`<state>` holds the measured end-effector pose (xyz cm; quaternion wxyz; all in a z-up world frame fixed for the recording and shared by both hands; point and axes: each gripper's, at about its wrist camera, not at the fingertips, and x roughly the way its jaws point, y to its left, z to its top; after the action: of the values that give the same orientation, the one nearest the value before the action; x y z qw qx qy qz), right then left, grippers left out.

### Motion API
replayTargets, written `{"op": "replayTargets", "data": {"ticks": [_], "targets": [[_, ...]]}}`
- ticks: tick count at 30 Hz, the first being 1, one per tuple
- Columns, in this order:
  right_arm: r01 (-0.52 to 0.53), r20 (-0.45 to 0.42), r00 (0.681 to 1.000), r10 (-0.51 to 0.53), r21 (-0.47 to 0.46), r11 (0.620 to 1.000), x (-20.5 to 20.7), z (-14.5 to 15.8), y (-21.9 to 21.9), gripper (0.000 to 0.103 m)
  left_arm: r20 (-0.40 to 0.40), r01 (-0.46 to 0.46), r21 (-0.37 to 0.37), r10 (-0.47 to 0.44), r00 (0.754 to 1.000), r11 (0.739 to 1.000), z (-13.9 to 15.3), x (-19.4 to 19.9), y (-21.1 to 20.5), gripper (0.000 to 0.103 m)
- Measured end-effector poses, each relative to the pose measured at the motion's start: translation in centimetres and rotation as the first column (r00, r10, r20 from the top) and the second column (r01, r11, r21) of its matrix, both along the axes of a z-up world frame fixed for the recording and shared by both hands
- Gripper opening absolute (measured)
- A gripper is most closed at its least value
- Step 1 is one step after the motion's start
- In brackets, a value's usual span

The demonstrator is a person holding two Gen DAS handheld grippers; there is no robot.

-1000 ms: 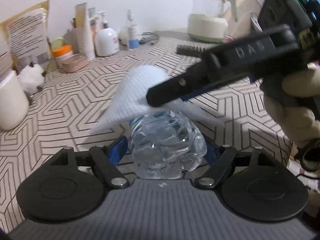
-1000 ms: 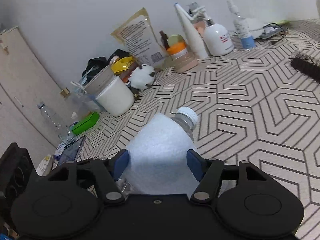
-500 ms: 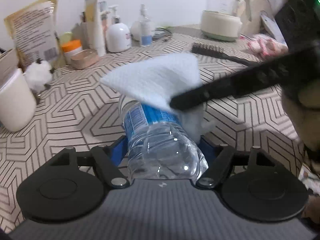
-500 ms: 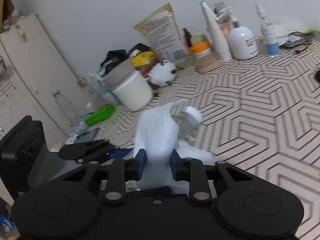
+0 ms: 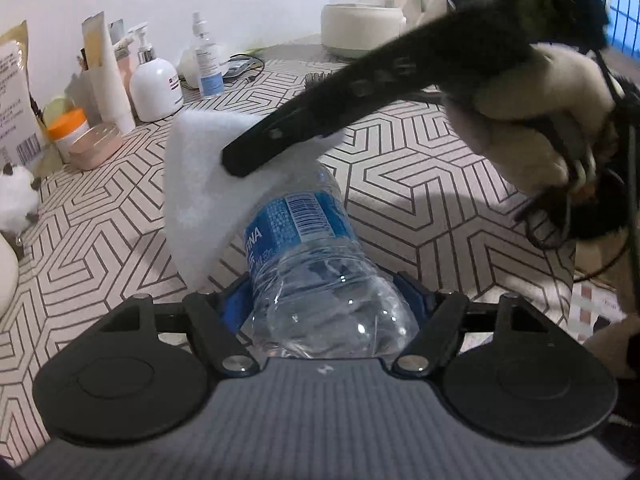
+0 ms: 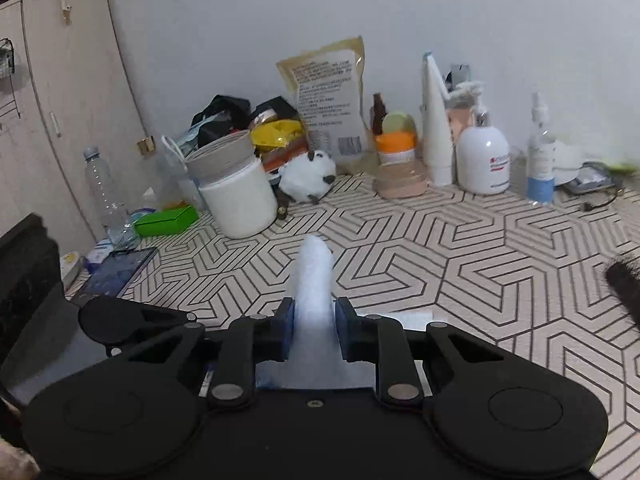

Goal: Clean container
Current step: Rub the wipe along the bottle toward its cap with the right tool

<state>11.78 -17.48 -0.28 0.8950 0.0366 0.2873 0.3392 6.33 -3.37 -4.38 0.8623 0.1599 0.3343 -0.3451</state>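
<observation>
A clear plastic water bottle [image 5: 316, 272] with a blue label lies lengthwise between my left gripper's [image 5: 334, 304] blue pads, which are shut on its base end. A white cloth [image 5: 208, 184] drapes over the bottle's far end and hides the cap. My right gripper [image 5: 240, 164] reaches in from the upper right, held by a gloved hand [image 5: 532, 120], and is shut on that cloth. In the right wrist view the white cloth [image 6: 314, 288] stands up between the right gripper's [image 6: 314, 334] closed pads. The bottle is hidden there.
A geometric-patterned table [image 6: 460, 264] carries toiletries along the wall: a white pump bottle [image 6: 484, 160], a spray bottle [image 6: 540, 160], an orange-lidded jar [image 6: 396, 152], a white tub [image 6: 240, 200], a plush toy [image 6: 312, 174]. A kettle [image 5: 364, 12] stands at the back and a black brush [image 6: 624, 284] at the right.
The right gripper has closed tighter on the cloth and pulled it up along the bottle toward its cap end, uncovering the blue label. The left gripper still holds the bottle.
</observation>
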Motion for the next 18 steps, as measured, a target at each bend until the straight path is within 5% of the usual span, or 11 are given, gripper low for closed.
{"op": "replayTargets", "data": {"ticks": [8, 18], "targets": [[0.000, 0.015, 1.000, 0.001, -0.078, 0.997, -0.2, 0.2, 0.8, 0.027, 0.018, -0.045, 0.048, 0.045, 0.999, 0.998, 0.3, -0.8, 0.2, 0.075], [0.070, 0.053, 0.996, -0.067, -0.056, 0.996, -2.8, 0.2, -1.1, 0.027, 0.007, -0.091, 0.026, 0.091, 0.996, 0.996, 0.3, -0.5, 0.9, 0.075]]}}
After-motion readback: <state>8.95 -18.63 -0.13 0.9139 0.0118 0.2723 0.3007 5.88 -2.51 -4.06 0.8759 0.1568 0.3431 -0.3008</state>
